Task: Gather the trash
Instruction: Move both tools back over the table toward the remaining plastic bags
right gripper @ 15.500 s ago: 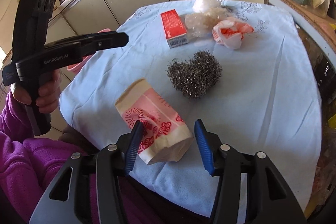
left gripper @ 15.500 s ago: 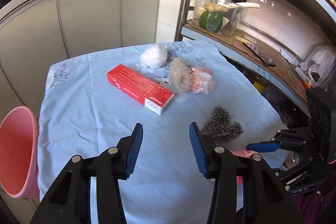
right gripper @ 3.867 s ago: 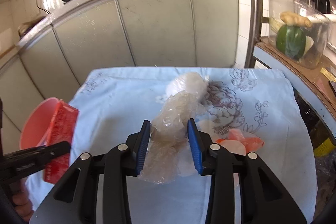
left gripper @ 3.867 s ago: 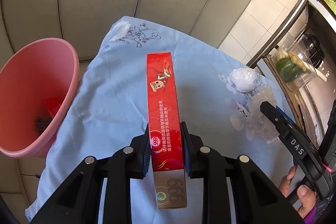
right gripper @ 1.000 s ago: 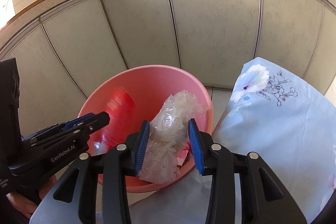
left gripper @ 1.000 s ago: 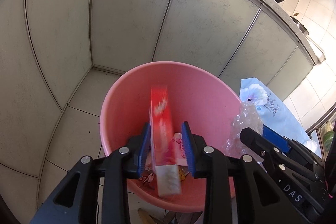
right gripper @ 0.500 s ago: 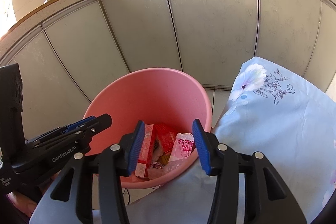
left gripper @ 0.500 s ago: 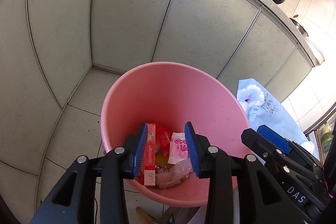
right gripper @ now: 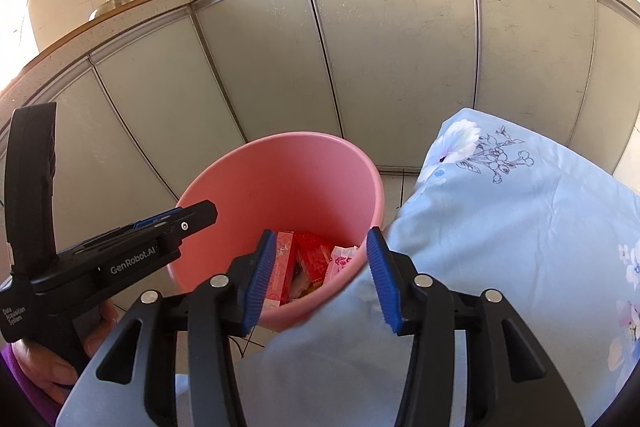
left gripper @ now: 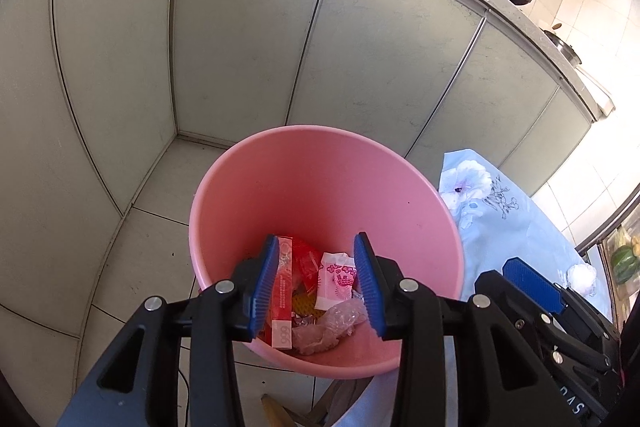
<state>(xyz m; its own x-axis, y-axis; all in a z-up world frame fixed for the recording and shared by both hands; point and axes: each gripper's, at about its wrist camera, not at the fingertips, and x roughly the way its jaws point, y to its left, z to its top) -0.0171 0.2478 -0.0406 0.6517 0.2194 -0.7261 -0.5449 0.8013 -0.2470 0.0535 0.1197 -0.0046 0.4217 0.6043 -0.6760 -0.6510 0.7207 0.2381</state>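
Your left gripper hangs over the pink bin, jaws just spreading and holding nothing. The red box and crumpled clear plastic lie at the bottom (beside a pink-printed wrapper). Your right gripper is also parted and empty, above the blue tablecloth.

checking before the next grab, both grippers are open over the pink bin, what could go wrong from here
1. The left gripper, jaws just opened and empty, and the right gripper hang close together over the pink bin; they might knock each other when pulling away.
2. The bin stands against the tablecloth edge, so a swing back could nudge it.
3. The white wad on the table could be missed.
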